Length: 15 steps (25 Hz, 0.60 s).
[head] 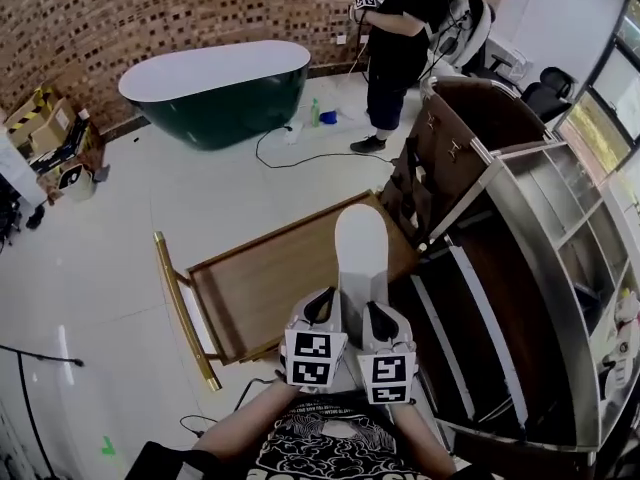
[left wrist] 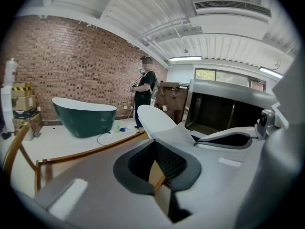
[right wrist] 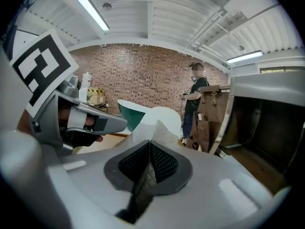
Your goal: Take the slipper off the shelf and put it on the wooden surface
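Brick wall (head: 150, 8) at back, pale floor (head: 100, 238).

Count:
- 1 green tub (head: 215, 93) with white rim, against the wall.
- 1 person (head: 400, 38) in dark clothes, standing right of the tub.
- 1 black cable (head: 300, 158) on the floor between tub and person.
- 1 wooden surface (head: 260, 288), brown, with a gold frame on its left side, at centre of the head view.
- 1 metal shelf (head: 540, 228), long and tilted, just right of the wood, its dark bays facing up.
- 1 white slipper (head: 362, 248).
- 2 grippers.

Left gripper (head: 322, 303) and right gripper (head: 380, 313) sit side by side at bottom centre, their marker cubes toward the wearer.

Slipper: off the shelf, held between the two grippers at its near end. Its long axis points away from the wearer, and its far end lies over the right part of the wooden surface. Cannot tell whether it touches the wood.

Left jaws: closed, pinching the slipper's near edge at the tips. A thin gap shows lower down between the pads.

Right jaws: pressed together on the same edge, with pale fabric bunched just past the tips. The left gripper shows close at the left of the right gripper view.
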Motion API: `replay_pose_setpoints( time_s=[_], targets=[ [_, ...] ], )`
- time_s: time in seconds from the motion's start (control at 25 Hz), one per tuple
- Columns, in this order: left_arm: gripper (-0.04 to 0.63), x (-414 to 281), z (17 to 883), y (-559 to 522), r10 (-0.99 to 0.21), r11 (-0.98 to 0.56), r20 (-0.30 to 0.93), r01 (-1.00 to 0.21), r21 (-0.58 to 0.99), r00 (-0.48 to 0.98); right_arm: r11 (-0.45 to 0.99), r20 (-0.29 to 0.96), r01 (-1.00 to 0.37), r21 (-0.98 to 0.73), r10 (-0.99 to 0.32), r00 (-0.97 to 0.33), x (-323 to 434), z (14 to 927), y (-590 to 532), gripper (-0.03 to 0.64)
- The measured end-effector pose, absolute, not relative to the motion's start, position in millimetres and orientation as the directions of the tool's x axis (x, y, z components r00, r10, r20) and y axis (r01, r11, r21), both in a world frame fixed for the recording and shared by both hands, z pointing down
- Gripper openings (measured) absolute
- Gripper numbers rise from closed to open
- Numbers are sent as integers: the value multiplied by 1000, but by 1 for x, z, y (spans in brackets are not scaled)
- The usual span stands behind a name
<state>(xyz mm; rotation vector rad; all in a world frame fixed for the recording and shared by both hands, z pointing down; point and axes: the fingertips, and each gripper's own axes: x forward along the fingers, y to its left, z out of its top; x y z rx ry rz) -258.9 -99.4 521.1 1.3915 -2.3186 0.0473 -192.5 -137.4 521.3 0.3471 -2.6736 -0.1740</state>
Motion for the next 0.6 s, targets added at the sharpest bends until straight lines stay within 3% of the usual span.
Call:
replay_pose_setpoints(
  time_s=[0.32, 0.6],
  targets=[
    [6, -307, 533, -30, -715, 676, 409, -710, 197, -567, 988, 444, -3, 154, -72, -893, -246, 541, -83, 9],
    [5, -327, 549, 14, -643, 753, 436, -624, 210, -630, 984, 477, 142, 107, 74, -876, -283, 568, -30, 11]
  ],
)
